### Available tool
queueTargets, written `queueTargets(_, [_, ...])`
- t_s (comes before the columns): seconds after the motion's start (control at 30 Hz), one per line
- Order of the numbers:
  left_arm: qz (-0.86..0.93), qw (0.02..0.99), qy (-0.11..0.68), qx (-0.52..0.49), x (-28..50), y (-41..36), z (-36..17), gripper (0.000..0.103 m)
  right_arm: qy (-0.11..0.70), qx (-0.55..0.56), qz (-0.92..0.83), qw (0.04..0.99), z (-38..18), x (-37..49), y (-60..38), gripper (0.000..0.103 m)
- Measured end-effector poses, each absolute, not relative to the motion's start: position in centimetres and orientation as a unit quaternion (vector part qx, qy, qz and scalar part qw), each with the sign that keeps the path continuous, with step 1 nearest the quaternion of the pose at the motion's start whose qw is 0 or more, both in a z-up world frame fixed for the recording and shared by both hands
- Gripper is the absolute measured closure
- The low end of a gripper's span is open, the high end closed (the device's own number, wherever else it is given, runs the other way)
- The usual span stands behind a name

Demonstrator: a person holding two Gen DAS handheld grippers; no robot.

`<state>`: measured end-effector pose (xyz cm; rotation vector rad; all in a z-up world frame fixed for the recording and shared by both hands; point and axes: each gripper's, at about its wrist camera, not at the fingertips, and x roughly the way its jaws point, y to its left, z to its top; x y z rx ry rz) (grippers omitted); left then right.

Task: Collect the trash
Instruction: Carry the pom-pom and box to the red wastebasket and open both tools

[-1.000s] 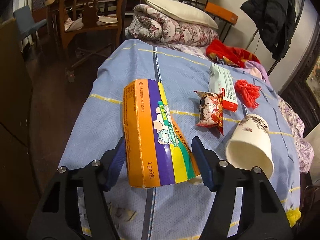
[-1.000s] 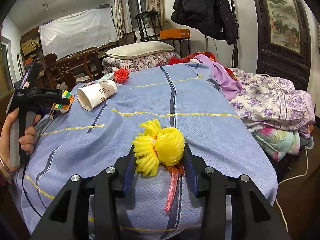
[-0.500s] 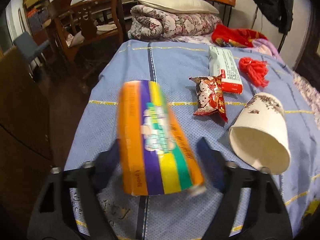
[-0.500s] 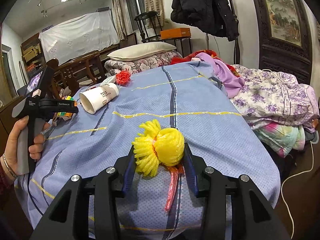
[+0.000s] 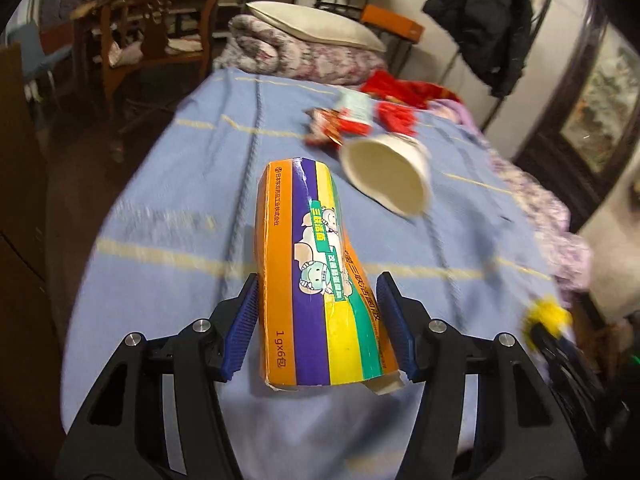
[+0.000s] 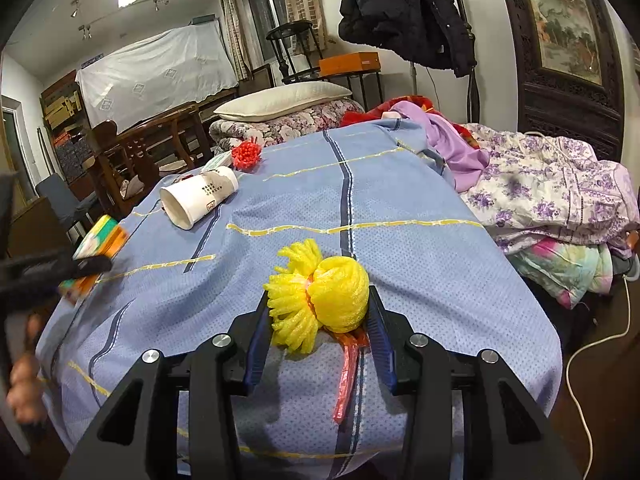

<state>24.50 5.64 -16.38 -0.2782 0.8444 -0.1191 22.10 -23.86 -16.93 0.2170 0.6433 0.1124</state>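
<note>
The left claw grips a crushed orange, purple and yellow cardboard box near its open lower end, holding it clear above the blue bedspread with yellow stripes. The box looks light and empty; its walls already buckle, so a hold across the narrow sides low down seems safest. The right claw is closed around a yellow foam net ball, soft and springy, likely nearly weightless, with a red plastic strip dangling beneath. Further out on the bed lie a tipped white paper cup, easily dented, and a red foam net.
</note>
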Motion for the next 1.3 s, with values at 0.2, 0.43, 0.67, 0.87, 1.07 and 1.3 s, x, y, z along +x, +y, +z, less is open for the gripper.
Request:
queueTargets(0.2, [-0.108,0.899,0.395,-0.155,20.9,4.9,-14.0,0.045,0.320,0.130,0.070,0.936,-14.9,20.0,-25.4,0.063])
queueTargets(0.43, [-0.150,0.906,0.364,-0.156,17.7,3.1,-10.9,0.045,0.269,0.158,0.080,0.947,-8.4,16.4,-27.0,0.063])
queueTargets(0.67, [-0.205,0.907,0.334,-0.152,14.4,0.4,-7.3,0.045,0.225,0.136,0.056,0.963,-3.6,9.8,-28.9,0.063])
queueTargets(0.87, [-0.255,0.912,0.296,-0.123,9.6,-2.7,-3.9,0.045,0.191,0.146,0.051,0.969,-0.6,4.9,-31.2,0.063])
queueTargets(1.07, [-0.300,0.911,0.264,-0.099,4.6,-5.9,-0.5,0.045,0.166,0.155,0.047,0.973,1.3,0.4,-33.4,0.062])
queueTargets(1.3, [-0.351,0.899,0.253,-0.071,0.0,-10.1,2.1,0.045,0.143,0.174,0.052,0.973,3.6,-3.1,-37.3,0.062])
